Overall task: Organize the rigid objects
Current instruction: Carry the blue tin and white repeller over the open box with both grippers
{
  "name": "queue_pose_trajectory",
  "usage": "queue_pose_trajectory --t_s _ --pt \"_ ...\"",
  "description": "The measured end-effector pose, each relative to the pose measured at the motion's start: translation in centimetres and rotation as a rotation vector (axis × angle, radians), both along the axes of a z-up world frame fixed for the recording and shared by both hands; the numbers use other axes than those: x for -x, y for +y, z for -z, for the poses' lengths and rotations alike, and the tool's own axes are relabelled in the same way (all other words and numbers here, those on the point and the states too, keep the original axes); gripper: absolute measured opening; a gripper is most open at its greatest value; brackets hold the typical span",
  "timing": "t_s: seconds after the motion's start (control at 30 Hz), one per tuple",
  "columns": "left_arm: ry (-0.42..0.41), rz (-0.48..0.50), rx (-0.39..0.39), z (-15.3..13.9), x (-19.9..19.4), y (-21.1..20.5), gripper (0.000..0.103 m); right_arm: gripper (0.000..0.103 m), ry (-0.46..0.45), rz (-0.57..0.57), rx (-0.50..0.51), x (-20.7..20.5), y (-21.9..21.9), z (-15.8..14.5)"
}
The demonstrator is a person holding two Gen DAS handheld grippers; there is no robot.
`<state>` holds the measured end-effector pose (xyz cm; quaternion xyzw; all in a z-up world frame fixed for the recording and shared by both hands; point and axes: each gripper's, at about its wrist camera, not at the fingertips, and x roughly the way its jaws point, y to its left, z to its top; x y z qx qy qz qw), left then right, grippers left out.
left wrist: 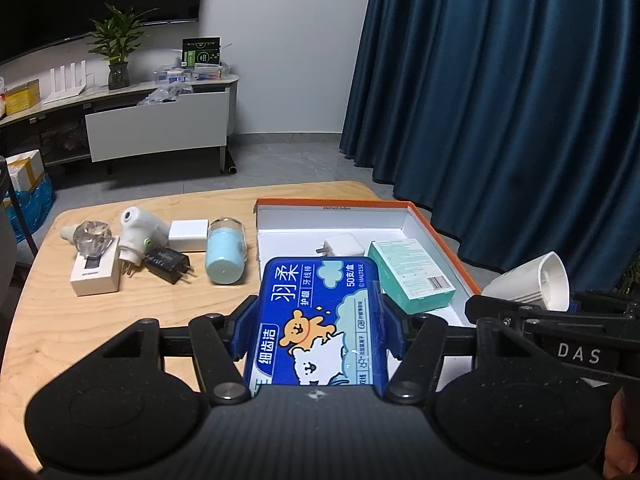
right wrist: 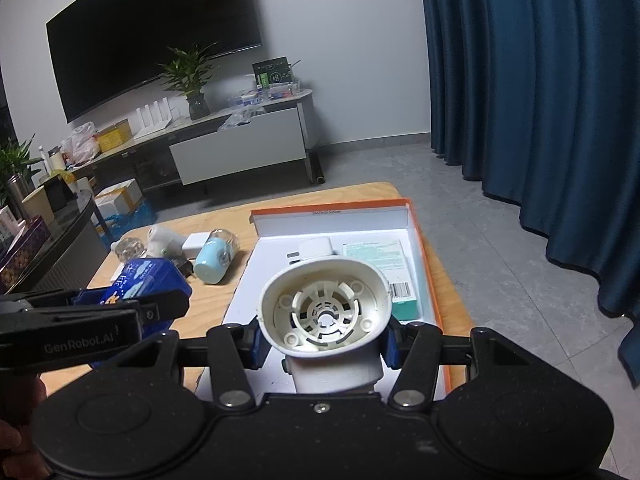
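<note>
My left gripper (left wrist: 318,322) is shut on a blue dental-floss box (left wrist: 316,320) with a cartoon bear, held above the near left corner of the orange-rimmed white tray (left wrist: 444,236). My right gripper (right wrist: 324,344) is shut on a white plastic device (right wrist: 324,308) with a hollow round end, held over the tray (right wrist: 416,232); it also shows in the left wrist view as a white device (left wrist: 528,284). The tray holds a teal box (left wrist: 412,276) and a white charger (left wrist: 344,248). The blue floss box (right wrist: 144,280) appears left in the right wrist view.
On the wooden table (left wrist: 100,320) left of the tray lie a light-blue jar (left wrist: 226,256), a black plug adapter (left wrist: 168,264), a white nozzle device (left wrist: 136,236), a clear crystal knob (left wrist: 94,236) and two small white boxes (left wrist: 96,276). Blue curtains (left wrist: 520,100) hang at right.
</note>
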<state>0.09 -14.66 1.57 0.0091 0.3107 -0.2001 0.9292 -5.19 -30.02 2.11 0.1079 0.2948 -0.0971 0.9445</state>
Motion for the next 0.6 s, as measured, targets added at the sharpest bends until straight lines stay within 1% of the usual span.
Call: queue_pose_trajectory --t_s 0.6 --pt "0.007 0.012 -0.003 0.0 -1.3 -1.3 0.063 0.063 -0.021 0.012 -0.003 -2.2 -1.4 -0.5"
